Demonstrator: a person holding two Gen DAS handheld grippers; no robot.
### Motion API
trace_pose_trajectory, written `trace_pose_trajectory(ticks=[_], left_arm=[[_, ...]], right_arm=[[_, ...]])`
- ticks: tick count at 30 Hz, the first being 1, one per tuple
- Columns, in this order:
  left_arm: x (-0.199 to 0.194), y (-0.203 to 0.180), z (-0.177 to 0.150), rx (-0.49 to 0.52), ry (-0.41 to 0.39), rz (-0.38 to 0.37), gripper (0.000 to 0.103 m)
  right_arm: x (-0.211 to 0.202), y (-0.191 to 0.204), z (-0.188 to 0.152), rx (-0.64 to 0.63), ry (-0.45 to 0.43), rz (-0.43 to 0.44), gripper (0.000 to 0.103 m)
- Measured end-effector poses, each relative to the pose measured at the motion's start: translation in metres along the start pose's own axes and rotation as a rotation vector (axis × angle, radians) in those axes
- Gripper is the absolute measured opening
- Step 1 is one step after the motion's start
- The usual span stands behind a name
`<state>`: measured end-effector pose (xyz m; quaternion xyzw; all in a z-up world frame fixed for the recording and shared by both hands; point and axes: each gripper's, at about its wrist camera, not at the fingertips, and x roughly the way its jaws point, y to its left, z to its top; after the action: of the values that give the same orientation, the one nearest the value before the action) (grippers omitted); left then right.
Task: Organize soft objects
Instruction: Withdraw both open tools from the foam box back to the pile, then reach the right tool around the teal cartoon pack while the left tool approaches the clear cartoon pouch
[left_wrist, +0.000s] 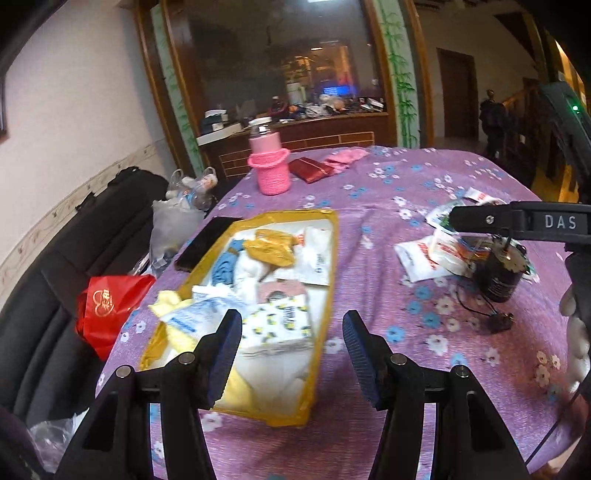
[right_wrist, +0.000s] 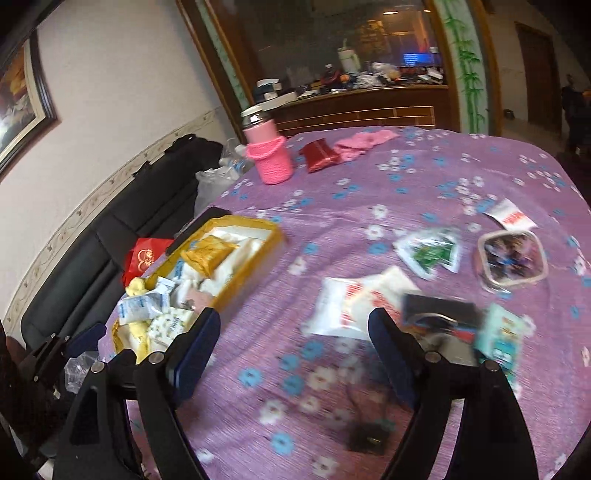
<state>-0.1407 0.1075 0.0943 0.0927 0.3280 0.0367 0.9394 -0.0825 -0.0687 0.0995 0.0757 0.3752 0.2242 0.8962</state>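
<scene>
A yellow-rimmed box (left_wrist: 330, 258) on the purple flowered tablecloth holds several soft packets and cloths, among them a lemon-print tissue pack (left_wrist: 277, 321) and a yellow pouch (left_wrist: 271, 247). My left gripper (left_wrist: 291, 332) is open and empty, just right of the tissue pack at the box's near end. My right gripper (right_wrist: 295, 328) is open and empty above the cloth, its right finger near white-and-red packets (right_wrist: 354, 299). The box shows at left in the right wrist view (right_wrist: 275, 236). The packets also lie right of the box in the left wrist view (left_wrist: 424, 258), under the right gripper's body (left_wrist: 517, 218).
A pink knitted bottle holder (left_wrist: 269, 166), a red pouch (left_wrist: 310, 169) and pink cloth (left_wrist: 345, 157) stand at the far side. A black can (left_wrist: 498, 273), a clear container (right_wrist: 511, 256), a green packet (right_wrist: 430, 253) and a teal pack (right_wrist: 502, 334) lie right. A black phone (left_wrist: 205, 242) lies left of the box, and a red bag (left_wrist: 107, 306) lies on the sofa.
</scene>
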Motion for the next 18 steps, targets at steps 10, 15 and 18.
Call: trace_pose_trajectory(ticks=[10, 15, 18], left_arm=[[0.001, -0.048, 0.004, 0.092, 0.017, -0.023, 0.060], [0.009, -0.062, 0.005, 0.095, 0.067, -0.139, 0.060], [0.019, -0.075, 0.003, 0.099, 0.110, -0.205, 0.060]], right_arm=[[-0.032, -0.073, -0.013, 0.098, -0.042, -0.052, 0.082], [-0.054, -0.120, -0.012, 0.188, -0.084, -0.107, 0.082], [-0.064, -0.151, -0.014, 0.240, -0.101, -0.155, 0.082]])
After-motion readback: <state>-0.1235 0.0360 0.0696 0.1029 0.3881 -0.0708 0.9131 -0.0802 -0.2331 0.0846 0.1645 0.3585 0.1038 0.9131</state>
